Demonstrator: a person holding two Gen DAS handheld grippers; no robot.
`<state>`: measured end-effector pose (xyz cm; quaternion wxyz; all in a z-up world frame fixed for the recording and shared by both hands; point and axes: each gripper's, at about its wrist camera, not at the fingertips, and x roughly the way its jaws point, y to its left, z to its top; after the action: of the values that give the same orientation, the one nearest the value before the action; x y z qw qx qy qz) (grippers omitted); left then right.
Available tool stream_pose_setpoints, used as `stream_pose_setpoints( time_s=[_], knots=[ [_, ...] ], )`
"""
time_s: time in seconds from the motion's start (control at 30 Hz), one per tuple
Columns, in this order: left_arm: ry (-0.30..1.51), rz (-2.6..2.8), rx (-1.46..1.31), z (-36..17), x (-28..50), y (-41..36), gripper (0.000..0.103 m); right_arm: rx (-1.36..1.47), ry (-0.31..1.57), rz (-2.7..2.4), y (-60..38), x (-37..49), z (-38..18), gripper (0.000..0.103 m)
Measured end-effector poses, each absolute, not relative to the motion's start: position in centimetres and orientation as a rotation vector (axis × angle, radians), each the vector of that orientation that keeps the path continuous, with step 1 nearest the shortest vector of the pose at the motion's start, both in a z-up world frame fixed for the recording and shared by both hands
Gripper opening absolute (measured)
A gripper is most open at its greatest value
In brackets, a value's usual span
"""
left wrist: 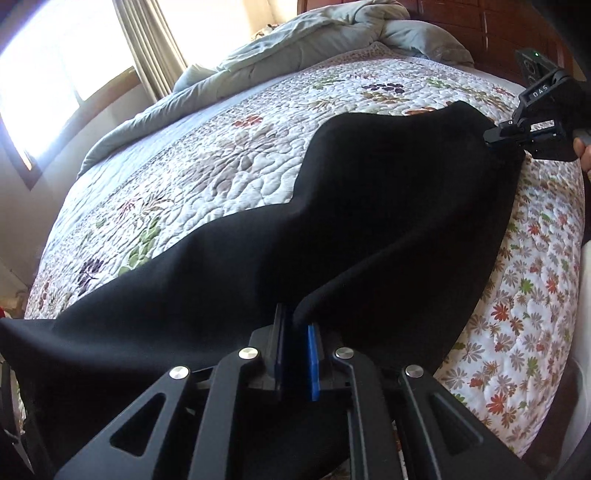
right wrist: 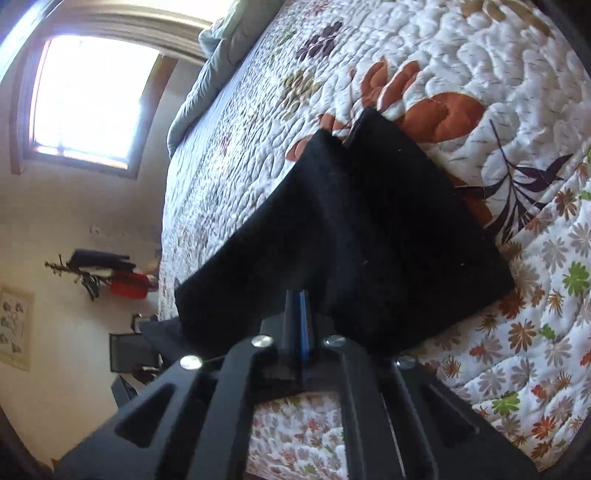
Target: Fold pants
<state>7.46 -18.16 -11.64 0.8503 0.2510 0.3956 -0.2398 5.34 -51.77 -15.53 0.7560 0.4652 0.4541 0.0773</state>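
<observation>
Pants (left wrist: 369, 206), black ones, are stretched out between my two grippers over the floral quilt (left wrist: 221, 155) on the bed. Starting at the left side of the left wrist view: there's a bright window (left wrist: 55, 74) with a curtain (left wrist: 147, 44), and a grey-green comforter (left wrist: 295, 29) bunched up along the far edge of the bed. Then the pants fabric sweeps from the lower left corner across toward the upper right, partly lifted off the quilt and sagging in the middle.

My left gripper (left wrist: 297, 332) is clamped down on a fold of the pants, with the cloth bunched up right between the two blue-padded fingers (left wrist: 313, 354) and spilling out in front of them. Further right, my right gripper (left wrist: 491, 134) is pinching the far end of the pants, just above the quilt, with the wooden headboard (left wrist: 480, 26) behind it.

From the right wrist view, same deal: the fingers are closed tight on the pants edge, and the fabric fans out ahead of them in two flaps lying on the quilt. Off to the left there's a coat rack (right wrist: 96, 273) against the wall.
</observation>
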Motion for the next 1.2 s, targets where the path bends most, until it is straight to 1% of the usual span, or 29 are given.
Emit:
stream_pose_setpoints(
  time_s=[0.1, 0.13, 0.17, 0.2, 0.23, 0.27, 0.33, 0.4, 0.5, 0.57, 0.6, 0.63, 0.67, 0.73, 0.8, 0.83, 0.97, 1.03, 1.1, 1.17, 1.2],
  knots=[
    [0.800, -0.496, 0.543, -10.7, 6.9, -18.3, 0.010, 0.987, 0.961, 0.146, -51.9, 5.1, -14.1, 0.000],
    [0.800, -0.492, 0.553, -10.6, 6.8, -18.4, 0.010, 0.996, 0.978, 0.142, -52.0, 5.0, -13.9, 0.006],
    [0.805, -0.490, 0.559, -10.7, 6.8, -18.5, 0.010, 1.005, 0.992, 0.131, -52.2, 4.9, -13.9, 0.020],
    [0.809, -0.490, 0.559, -10.8, 6.9, -18.5, 0.010, 1.007, 1.001, 0.129, -52.0, 4.8, -13.8, 0.030],
    [0.816, -0.487, 0.557, -11.0, 7.1, -18.6, 0.010, 0.993, 1.014, 0.129, -51.7, 4.6, -13.6, 0.050],
    [0.826, -0.485, 0.553, -11.1, 7.3, -18.7, 0.010, 0.975, 1.027, 0.131, -51.4, 4.6, -13.4, 0.055],
    [0.837, -0.482, 0.543, -11.4, 7.6, -18.6, 0.010, 0.961, 1.057, 0.162, -50.0, 4.3, -13.3, 0.055],
    [0.847, -0.480, 0.518, -11.3, 7.9, -18.5, 0.010, 0.974, 1.092, 0.205, -48.4, 4.3, -13.8, 0.058],
    [0.855, -0.482, 0.474, -10.8, 8.3, -18.2, 0.010, 0.982, 1.138, 0.237, -46.0, 5.0, -14.9, 0.060],
    [0.850, -0.486, 0.473, -10.6, 8.3, -17.9, 0.010, 1.011, 1.119, 0.234, -45.4, 5.7, -15.3, 0.060],
    [0.845, -0.488, 0.476, -10.4, 8.3, -17.8, 0.010, 1.025, 1.101, 0.237, -45.5, 6.0, -15.5, 0.058],
    [0.842, -0.491, 0.475, -10.3, 8.2, -17.7, 0.011, 1.032, 1.087, 0.224, -45.7, 6.5, -15.6, 0.053],
    [0.843, -0.495, 0.473, -10.2, 8.2, -17.7, 0.011, 1.036, 1.084, 0.195, -45.9, 6.9, -15.8, 0.035],
    [0.843, -0.503, 0.465, -10.0, 8.0, -17.6, 0.011, 1.086, 1.069, 0.164, -46.7, 7.4, -16.1, 0.006],
    [0.831, -0.513, 0.459, -9.6, 7.5, -17.6, 0.012, 1.132, 1.018, 0.171, -47.3, 7.4, -15.5, 0.005],
    [0.816, -0.518, 0.459, -9.2, 7.0, -17.8, 0.013, 1.096, 0.991, 0.156, -47.4, 7.3, -14.5, 0.005],
    [0.779, -0.494, 0.478, -8.9, 4.7, -19.3, 0.013, 0.830, 0.911, 0.056, -46.2, 6.8, -9.9, 0.005],
    [0.791, -0.475, 0.487, -9.9, 4.0, -20.0, 0.013, 0.783, 0.973, 0.008, -45.9, 7.1, -10.3, 0.005],
    [0.841, -0.460, 0.482, -11.6, 3.8, -20.3, 0.013, 0.836, 1.068, -0.036, -45.9, 7.3, -12.5, 0.007],
    [0.851, -0.449, 0.461, -13.0, 3.7, -20.2, 0.013, 0.861, 1.086, -0.029, -45.7, 7.2, -13.5, 0.008],
    [0.837, -0.446, 0.469, -13.1, 3.5, -20.2, 0.013, 0.868, 1.067, -0.024, -45.7, 7.0, -13.1, 0.017]
  ],
)
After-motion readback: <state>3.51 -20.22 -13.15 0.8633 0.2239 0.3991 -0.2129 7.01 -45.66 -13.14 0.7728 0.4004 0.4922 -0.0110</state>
